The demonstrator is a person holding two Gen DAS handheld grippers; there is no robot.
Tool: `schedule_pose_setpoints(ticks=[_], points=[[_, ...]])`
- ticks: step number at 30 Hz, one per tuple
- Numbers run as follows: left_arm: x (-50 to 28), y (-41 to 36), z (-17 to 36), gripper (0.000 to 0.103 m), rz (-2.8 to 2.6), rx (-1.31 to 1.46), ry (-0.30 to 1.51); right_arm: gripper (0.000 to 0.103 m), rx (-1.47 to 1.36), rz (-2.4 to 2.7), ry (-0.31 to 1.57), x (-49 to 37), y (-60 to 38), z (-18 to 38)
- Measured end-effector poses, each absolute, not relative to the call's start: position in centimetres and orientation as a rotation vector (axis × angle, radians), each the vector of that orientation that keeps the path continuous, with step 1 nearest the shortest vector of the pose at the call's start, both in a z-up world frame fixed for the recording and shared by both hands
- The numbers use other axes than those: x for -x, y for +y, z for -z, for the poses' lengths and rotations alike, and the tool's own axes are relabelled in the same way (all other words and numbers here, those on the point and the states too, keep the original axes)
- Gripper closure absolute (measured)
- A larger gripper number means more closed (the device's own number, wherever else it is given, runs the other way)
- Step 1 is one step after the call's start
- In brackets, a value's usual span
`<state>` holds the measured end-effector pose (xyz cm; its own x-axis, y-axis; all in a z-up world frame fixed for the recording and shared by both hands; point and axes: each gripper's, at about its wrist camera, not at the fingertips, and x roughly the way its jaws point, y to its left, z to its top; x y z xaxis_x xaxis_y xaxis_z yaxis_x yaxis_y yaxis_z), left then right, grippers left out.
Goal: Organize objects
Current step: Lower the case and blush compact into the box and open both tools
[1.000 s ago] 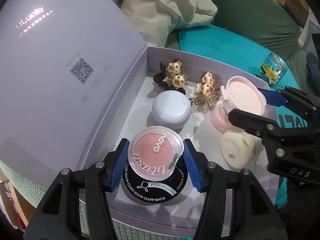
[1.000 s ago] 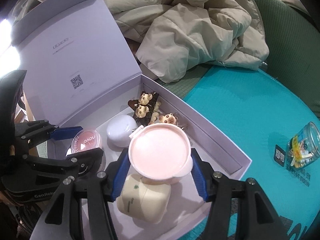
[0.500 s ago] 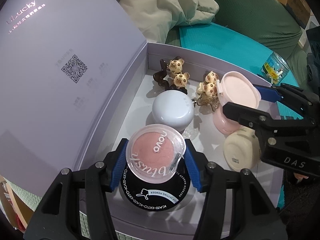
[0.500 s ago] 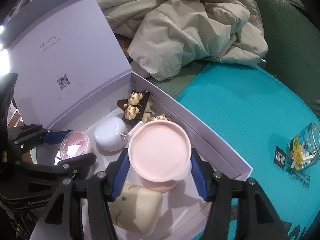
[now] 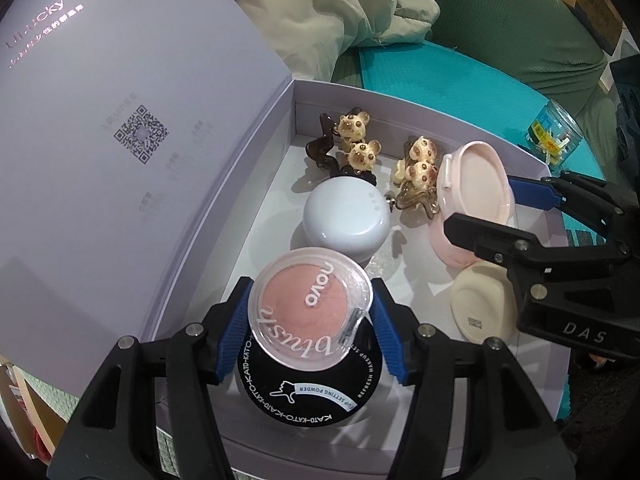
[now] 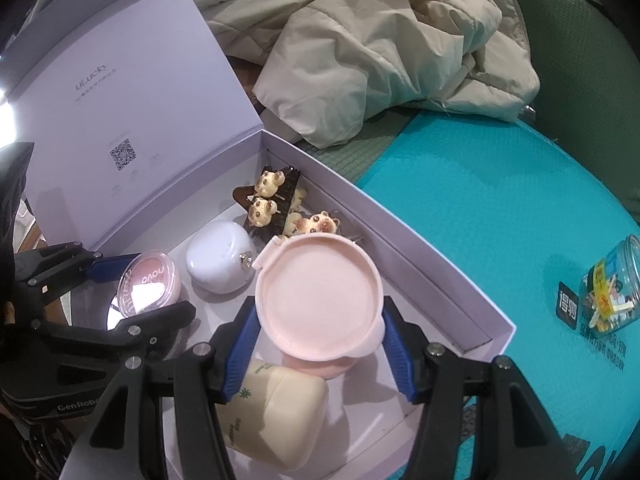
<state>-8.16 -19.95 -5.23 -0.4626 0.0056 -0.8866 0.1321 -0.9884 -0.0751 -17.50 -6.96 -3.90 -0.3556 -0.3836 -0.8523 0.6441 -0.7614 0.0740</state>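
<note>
Opening its jaws, the left gripper (image 5: 310, 334) had the clear blush compact (image 5: 310, 308) between its blue pads, one pad at each rim, directly above a black powder jar (image 5: 308, 392) in the lavender box (image 5: 224, 208). Alongside, the right gripper (image 6: 318, 344) clamped a pink round case (image 6: 318, 296) over a cream pouch (image 6: 276, 420). Further in lay a white round case (image 5: 346, 220) and bear hair clips (image 5: 354, 140). Outside, a small glass jar (image 6: 610, 288) stood on the teal mat (image 6: 480, 208).

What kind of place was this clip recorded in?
Most likely a lived-in home, perhaps a bedroom or living room: a rumpled beige jacket lies on green upholstered seating, and a lavender gift box of cosmetics and hair clips sits beside a teal mat.
</note>
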Motion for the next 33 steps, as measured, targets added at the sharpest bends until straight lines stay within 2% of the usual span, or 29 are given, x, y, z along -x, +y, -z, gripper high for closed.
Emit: schedule_pose_setpoints(ticks=[13,21,33], points=[[7.9,-19.4,5.8,0.033,2.602,-1.617,0.159,0.042,-1.248,2.15,0.408,17.3,-7.1,4.6],[7.4,-19.7,5.4,0.033,2.59,-1.623,0.195,0.04,-1.251,2.164,0.379,17.1,-6.4,4.0],[5.6,-19.3,2.9,0.033,2.635,-1.548,0.157,0.04,-1.187,2.225,0.387,15.9,-5.2,0.8]])
